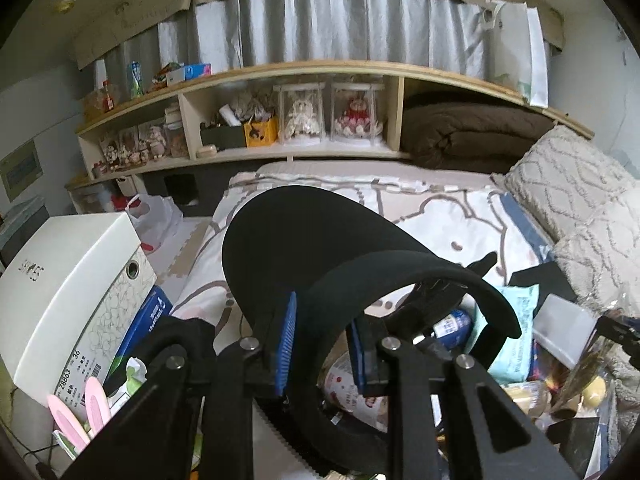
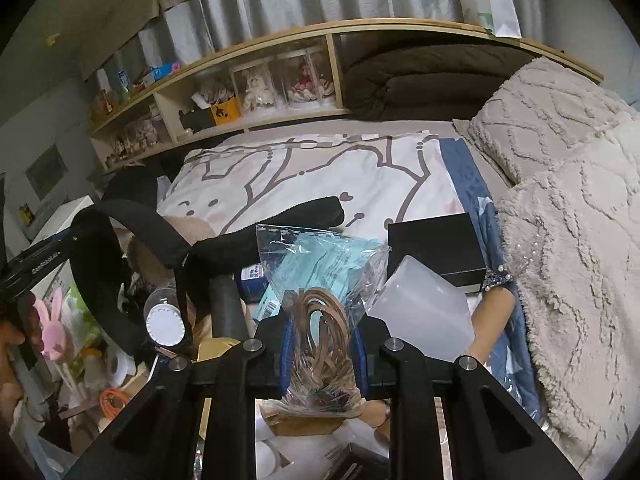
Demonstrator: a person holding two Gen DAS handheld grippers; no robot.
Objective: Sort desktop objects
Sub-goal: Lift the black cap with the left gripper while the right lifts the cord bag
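Note:
My left gripper (image 1: 322, 350) is shut on a black visor cap (image 1: 304, 248), pinching its curved band and holding it up over the clutter; the cap also shows at the left of the right wrist view (image 2: 132, 216). My right gripper (image 2: 322, 354) is shut on a clear plastic bag of brown straps (image 2: 320, 308), held above the pile. A light blue wipes pack (image 1: 516, 332) lies under the cap and shows behind the bag in the right wrist view (image 2: 320, 260).
A white shoebox (image 1: 68, 280) stands at the left, pink bunny ears (image 1: 76, 416) by it. A black box (image 2: 436, 244), a frosted plastic box (image 2: 424, 316), a blue bottle (image 1: 452, 324) and a white-capped bottle (image 2: 166, 322) lie in the pile. Bed and blanket (image 2: 568, 208) behind.

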